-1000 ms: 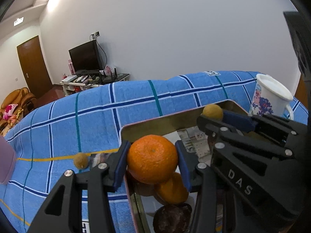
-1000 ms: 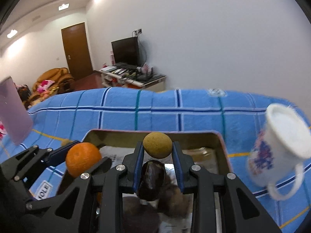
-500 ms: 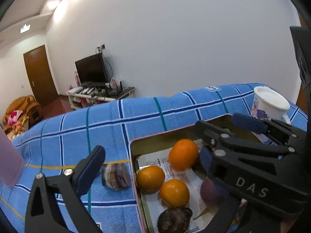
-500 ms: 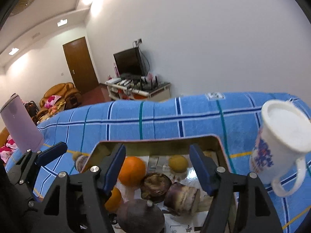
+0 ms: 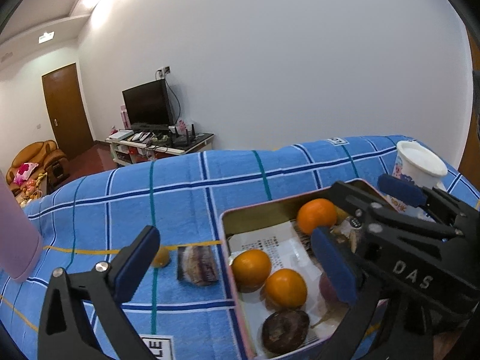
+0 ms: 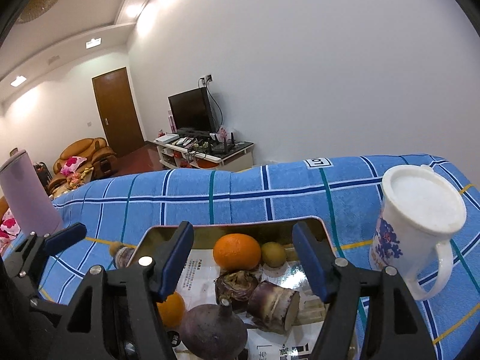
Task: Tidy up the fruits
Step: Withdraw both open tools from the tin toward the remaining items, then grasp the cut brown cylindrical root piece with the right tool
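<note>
A metal tin on the blue checked cloth holds three oranges, a small yellow-green fruit, two cut sugarcane pieces and dark round fruits. My left gripper hangs above the tin's left edge, open wide, with nothing between its fingers. My right gripper stands open over the tin, its pads clear of the orange and the fruit below. Outside the tin lie another sugarcane piece and a small yellow fruit, partly hidden by my left finger.
A white mug with a blue pattern stands just right of the tin. A pink bottle stands at the cloth's left end. Beyond the table's far edge are a TV stand and a door.
Both grippers opened: the left let go of an orange, the right of the small yellow-green fruit, and both fruits now lie in the tin. The left gripper has pulled back and up.
</note>
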Action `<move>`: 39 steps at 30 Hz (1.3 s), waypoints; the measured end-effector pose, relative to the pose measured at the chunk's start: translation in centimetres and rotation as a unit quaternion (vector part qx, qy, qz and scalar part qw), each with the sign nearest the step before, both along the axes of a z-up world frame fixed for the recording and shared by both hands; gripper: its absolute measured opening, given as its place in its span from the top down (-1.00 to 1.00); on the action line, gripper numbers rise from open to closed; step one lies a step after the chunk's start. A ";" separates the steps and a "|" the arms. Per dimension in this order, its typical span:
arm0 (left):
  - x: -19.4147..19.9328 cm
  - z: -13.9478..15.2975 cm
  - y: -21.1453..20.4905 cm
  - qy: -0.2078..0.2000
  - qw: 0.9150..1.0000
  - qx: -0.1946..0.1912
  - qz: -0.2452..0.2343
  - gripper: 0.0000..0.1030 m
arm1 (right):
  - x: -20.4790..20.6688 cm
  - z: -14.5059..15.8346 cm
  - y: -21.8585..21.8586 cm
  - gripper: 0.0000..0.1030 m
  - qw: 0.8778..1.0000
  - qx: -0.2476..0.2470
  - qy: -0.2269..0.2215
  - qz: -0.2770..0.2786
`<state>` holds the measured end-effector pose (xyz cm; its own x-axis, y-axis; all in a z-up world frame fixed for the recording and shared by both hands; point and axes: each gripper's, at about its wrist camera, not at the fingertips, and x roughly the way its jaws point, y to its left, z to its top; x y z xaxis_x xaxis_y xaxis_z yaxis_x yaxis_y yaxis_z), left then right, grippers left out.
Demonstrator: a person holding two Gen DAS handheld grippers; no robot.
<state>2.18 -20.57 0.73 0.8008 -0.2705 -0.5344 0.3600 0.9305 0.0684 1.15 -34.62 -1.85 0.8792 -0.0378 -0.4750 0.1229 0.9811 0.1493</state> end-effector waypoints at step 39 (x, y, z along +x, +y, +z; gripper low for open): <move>1.6 -1.3 13.2 0.018 0.996 0.043 0.081 -1.00 | 0.5 1.3 10.8 -0.20 0.991 -0.095 0.049 0.079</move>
